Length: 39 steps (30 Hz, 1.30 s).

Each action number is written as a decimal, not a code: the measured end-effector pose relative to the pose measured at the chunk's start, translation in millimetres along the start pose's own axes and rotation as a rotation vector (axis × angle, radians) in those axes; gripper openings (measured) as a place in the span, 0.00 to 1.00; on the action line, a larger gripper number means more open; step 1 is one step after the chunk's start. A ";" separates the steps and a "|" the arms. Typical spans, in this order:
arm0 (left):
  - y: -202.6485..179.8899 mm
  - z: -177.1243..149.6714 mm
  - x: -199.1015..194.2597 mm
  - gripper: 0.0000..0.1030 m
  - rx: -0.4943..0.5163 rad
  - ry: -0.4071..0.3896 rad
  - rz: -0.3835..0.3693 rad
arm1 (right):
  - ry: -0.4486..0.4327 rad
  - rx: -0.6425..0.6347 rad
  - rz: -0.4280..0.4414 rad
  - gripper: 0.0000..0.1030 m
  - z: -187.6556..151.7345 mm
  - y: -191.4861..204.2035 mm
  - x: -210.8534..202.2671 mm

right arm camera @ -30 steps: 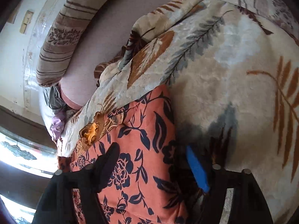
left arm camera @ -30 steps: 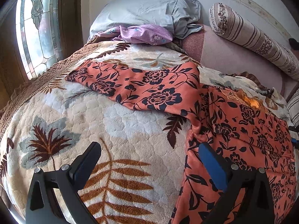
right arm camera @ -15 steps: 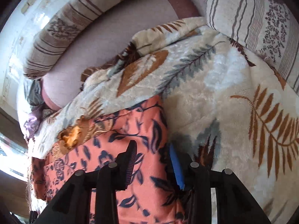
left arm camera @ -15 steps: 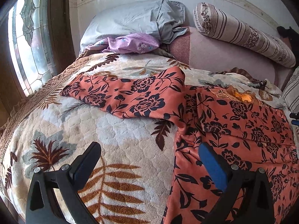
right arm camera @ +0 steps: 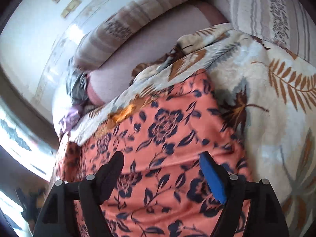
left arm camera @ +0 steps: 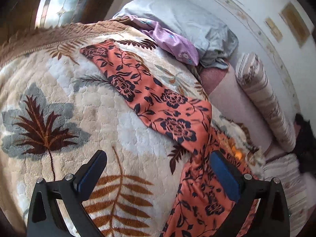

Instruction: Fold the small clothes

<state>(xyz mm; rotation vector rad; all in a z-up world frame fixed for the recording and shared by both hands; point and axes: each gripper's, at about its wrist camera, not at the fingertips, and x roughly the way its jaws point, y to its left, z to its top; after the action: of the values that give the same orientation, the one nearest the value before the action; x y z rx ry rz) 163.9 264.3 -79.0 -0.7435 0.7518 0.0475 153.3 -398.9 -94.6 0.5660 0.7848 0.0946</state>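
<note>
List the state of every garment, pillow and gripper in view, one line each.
orange floral garment: spread flat, one sleeve stretched out
purple garment: crumpled against the pillow
grey pillow: rumpled
left gripper: open, empty
right gripper: open, jaws just widened, above the garment

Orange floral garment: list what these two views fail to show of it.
- Hem end of the orange floral garment: cut off by the bottom edge in the left wrist view, partly behind the left gripper.
- Its far sleeve: outside the right wrist view, whose left edge crops the cloth.
- Embroidered neckline: motion-blurred, detail unreadable.
- Cloth beneath the right gripper: hidden by its open fingers.
</note>
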 end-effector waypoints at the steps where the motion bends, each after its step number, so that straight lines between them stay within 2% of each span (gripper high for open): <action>1: 11.4 14.6 4.5 1.00 -0.064 0.000 -0.021 | 0.019 -0.043 -0.013 0.79 -13.8 7.5 4.1; 3: 32.6 47.6 20.2 1.00 -0.164 0.002 -0.036 | 0.075 -0.081 -0.056 0.80 -36.8 11.6 24.4; 4: 42.9 64.1 29.9 1.00 -0.205 0.001 -0.025 | 0.052 -0.111 -0.077 0.81 -40.3 17.2 21.9; 5: 52.7 80.2 39.6 0.99 -0.241 -0.006 -0.017 | 0.057 -0.129 -0.082 0.87 -38.3 21.5 23.0; 9: 86.9 132.8 80.1 0.95 -0.343 -0.002 -0.008 | 0.064 -0.120 -0.033 0.90 -41.7 18.2 23.1; 10: 92.3 141.5 89.0 0.91 -0.357 0.006 0.003 | 0.063 -0.117 -0.026 0.91 -42.6 16.7 21.3; 13: 105.3 155.1 112.9 0.90 -0.396 0.039 -0.001 | 0.063 -0.125 -0.025 0.93 -46.1 18.2 21.8; 16: 103.7 162.3 117.8 0.90 -0.384 0.016 -0.006 | 0.065 -0.132 -0.024 0.94 -45.9 16.3 17.3; 18: 105.4 166.0 121.2 0.69 -0.377 0.008 0.016 | 0.065 -0.134 -0.023 0.95 -46.1 16.9 18.7; 19: 107.9 168.3 126.0 0.30 -0.366 0.025 0.048 | 0.065 -0.134 -0.023 0.95 -46.2 17.2 19.3; 20: 111.4 170.0 133.2 0.06 -0.354 0.063 0.095 | 0.065 -0.133 -0.023 0.95 -46.1 17.3 19.4; 22: 114.7 171.1 135.3 0.06 -0.345 0.065 0.089 | 0.065 -0.133 -0.023 0.95 -46.1 17.9 20.4; 23: 108.2 171.8 131.0 0.06 -0.317 0.057 0.119 | 0.065 -0.134 -0.023 0.95 -46.1 18.1 20.8; 25: 75.7 173.8 115.5 0.06 -0.182 0.014 0.198 | 0.064 -0.130 -0.019 0.95 -45.9 17.8 21.2; 27: 23.4 171.0 89.4 0.06 -0.003 -0.058 0.213 | 0.064 -0.130 -0.019 0.95 -45.8 18.2 22.2; 30: -73.9 145.3 41.7 0.06 0.258 -0.179 0.150 | 0.061 -0.127 -0.014 0.95 -45.8 18.0 22.1; 32: -137.6 115.2 14.9 0.06 0.386 -0.225 0.058 | 0.058 -0.124 -0.010 0.95 -45.4 17.9 22.3; 36: -256.2 35.3 -1.4 0.06 0.580 -0.195 -0.151 | 0.056 -0.117 -0.003 0.95 -44.9 17.4 21.9; 39: -322.6 -35.0 23.0 0.09 0.671 -0.062 -0.252 | 0.050 -0.102 0.012 0.95 -44.0 15.1 19.9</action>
<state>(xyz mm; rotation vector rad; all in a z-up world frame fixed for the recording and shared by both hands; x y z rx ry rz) 254.6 -3.8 81.5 -0.1879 0.5581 -0.3924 138.9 -360.8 -124.6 0.4726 0.8208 0.1594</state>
